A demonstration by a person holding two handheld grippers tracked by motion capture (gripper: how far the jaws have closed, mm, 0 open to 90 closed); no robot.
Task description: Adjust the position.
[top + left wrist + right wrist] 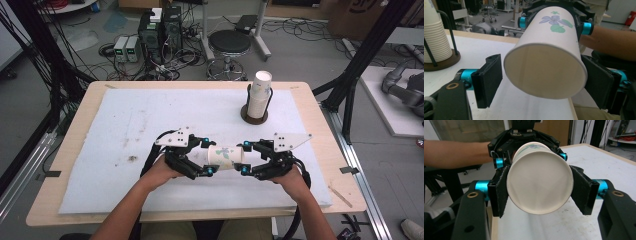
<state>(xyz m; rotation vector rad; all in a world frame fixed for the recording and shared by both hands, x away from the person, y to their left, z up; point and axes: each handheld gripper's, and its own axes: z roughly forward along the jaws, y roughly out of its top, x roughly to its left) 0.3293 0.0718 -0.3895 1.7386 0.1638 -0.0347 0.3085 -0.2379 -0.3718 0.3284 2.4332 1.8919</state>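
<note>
A white paper cup (222,157) with a flower print lies level in the air between both grippers, low over the white mat near the front of the table. My right gripper (245,158) is shut on the cup's closed base end; in the right gripper view its pads (580,191) press both sides of the cup (539,182). My left gripper (207,156) straddles the open mouth end. In the left gripper view one pad (599,85) touches the cup (544,67), while the other pad (487,80) stands a sliver off the rim.
A stack of paper cups (259,97) stands in a wire holder on a round brown base at the back right of the white mat (150,115). Bare wooden table edge (75,150) frames the mat. A stool (229,42) and electronics sit on the floor beyond.
</note>
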